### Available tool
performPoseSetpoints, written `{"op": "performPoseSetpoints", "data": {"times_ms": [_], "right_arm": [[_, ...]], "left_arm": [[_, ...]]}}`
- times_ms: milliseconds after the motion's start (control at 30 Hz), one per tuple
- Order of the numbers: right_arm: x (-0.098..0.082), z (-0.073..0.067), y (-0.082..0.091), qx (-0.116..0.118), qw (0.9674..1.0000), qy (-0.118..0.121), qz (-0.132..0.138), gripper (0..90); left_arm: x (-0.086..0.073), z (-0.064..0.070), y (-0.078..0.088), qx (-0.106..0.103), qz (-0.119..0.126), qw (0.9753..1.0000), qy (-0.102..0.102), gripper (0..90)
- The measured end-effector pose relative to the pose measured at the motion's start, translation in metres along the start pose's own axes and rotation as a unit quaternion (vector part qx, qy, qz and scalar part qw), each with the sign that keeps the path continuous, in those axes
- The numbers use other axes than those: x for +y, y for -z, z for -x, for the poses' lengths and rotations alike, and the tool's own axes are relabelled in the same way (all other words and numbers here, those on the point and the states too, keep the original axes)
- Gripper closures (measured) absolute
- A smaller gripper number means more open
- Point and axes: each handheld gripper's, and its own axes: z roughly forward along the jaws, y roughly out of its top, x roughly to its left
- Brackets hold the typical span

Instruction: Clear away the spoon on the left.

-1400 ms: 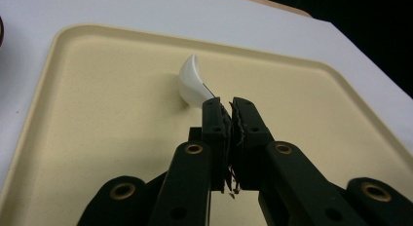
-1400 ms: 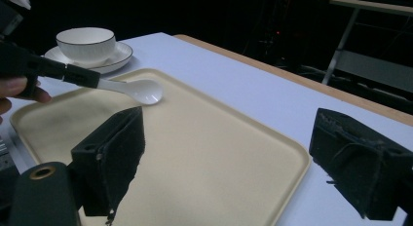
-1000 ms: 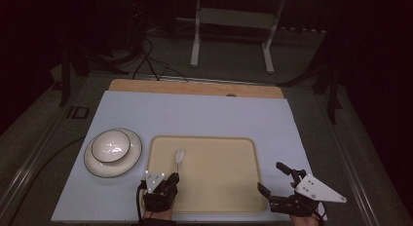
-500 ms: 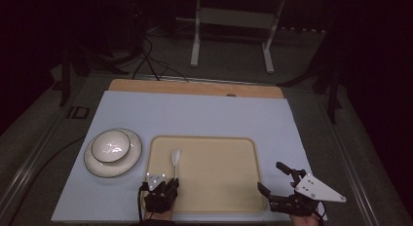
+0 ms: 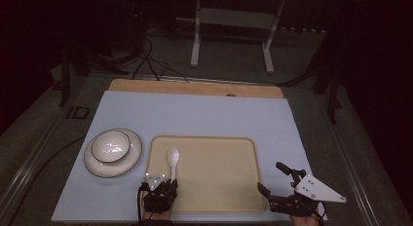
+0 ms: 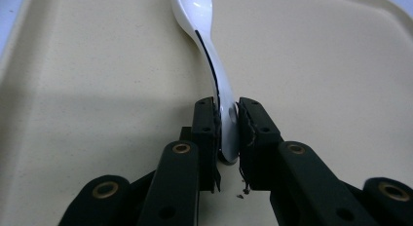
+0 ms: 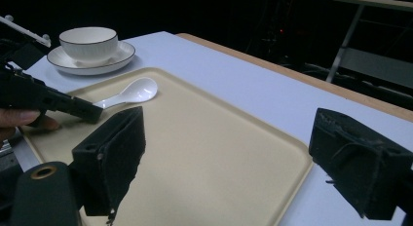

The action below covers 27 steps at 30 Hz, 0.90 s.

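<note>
Left gripper view resolves what the high view cannot: left gripper point(image 6: 228, 120) fingers, just easing apart, flank the one white spoon's point(image 6: 207, 50) handle on the one beige tray point(image 5: 219, 187); right gripper point(image 5: 280, 179) fingers wide apart, empty; one bowl point(image 5: 111, 145), one saucer point(image 5: 92, 165).

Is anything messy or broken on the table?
Nothing spilled or broken. The bowl sits neatly on its plate, and the spoon lies flat on the tray. The left tool is at the spoon's handle, its jaws just easing open. A few dark crumbs lie below them.
</note>
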Motion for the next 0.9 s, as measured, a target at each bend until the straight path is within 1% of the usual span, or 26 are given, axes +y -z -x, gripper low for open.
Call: {"op": "performPoseSetpoints", "data": {"times_ms": [33, 67, 200, 233, 300, 333, 367, 533, 567, 667, 700, 733, 833, 900], "right_arm": [[-0.0001, 0.0001, 0.0, 0.0, 1.0, -0.001, 0.0, 13.3], [0.0, 0.0002, 0.0002, 0.0, 1.0, 0.0, 0.001, 13.3], [0.0, 0.0001, 0.0003, -0.002, 1.0, 0.0, 0.001, 13.3], [-0.0001, 0.0, 0.0002, -0.001, 1.0, 0.0, 0.001, 13.3], [-0.0001, 0.0, 0.0, -0.002, 1.0, 0.0, 0.001, 13.3], [-0.0001, 0.0001, 0.0001, -0.001, 1.0, 0.0, 0.0, 13.3], [-0.0001, 0.0001, 0.0001, -0.001, 1.0, -0.001, 0.0, 13.3], [-0.0001, 0.0, 0.0001, -0.002, 1.0, 0.0, 0.0, 13.3], [-0.0002, -0.0001, 0.0, -0.002, 1.0, 0.0, 0.0, 13.3], [-0.0005, 0.0003, -0.0002, -0.003, 1.0, -0.001, 0.0, 13.2], [-0.0005, 0.0003, 0.0, -0.005, 1.0, -0.001, 0.0, 13.0], [-0.0006, 0.0004, 0.0001, -0.006, 1.0, 0.0, 0.0, 12.9], [-0.0016, 0.0009, -0.001, -0.007, 1.0, 0.001, -0.003, 12.4], [-0.0022, 0.0013, -0.0016, -0.008, 0.9999, 0.001, -0.006, 12.1]], "left_arm": [[0.0004, 0.0003, 0.0002, 0.005, 0.001, 1.0, -0.003, 77.3], [0.0007, 0.0007, 0.0001, 0.009, 0.002, 0.9999, -0.006, 73.1], [0.001, -0.0006, -0.0005, 0.012, 0.006, 0.9999, -0.008, 72.6], [0.0006, -0.0013, -0.0004, 0.017, 0.01, 0.9998, -0.008, 72.6], [0.0007, -0.0019, -0.0004, 0.018, 0.011, 0.9997, -0.008, 72.0], [0.0011, -0.0015, -0.0004, 0.023, 0.012, 0.9996, -0.012, 71.7], [0.0012, -0.0013, -0.0005, 0.025, 0.012, 0.9995, -0.014, 69.0], [0.0021, -0.0018, -0.0005, 0.027, 0.009, 0.9994, -0.019, 68.8], [0.0024, -0.0019, -0.0001, 0.026, 0.01, 0.9994, -0.018, 67.6], [0.0031, -0.0021, 0.0006, 0.021, 0.008, 0.9995, -0.022, 67.1], [0.003, -0.0026, 0.0008, 0.015, 0.006, 0.9996, -0.021, 67.0], [0.0027, -0.0026, 0.0006, 0.011, 0.001, 0.9996, -0.026, 65.2], [0.0036, -0.0014, 0.0022, 0.01, -0.005, 0.9991, -0.04, 64.8], [0.0068, -0.0007, 0.0045, 0.015, -0.004, 0.9984, -0.054, 63.9]]}}
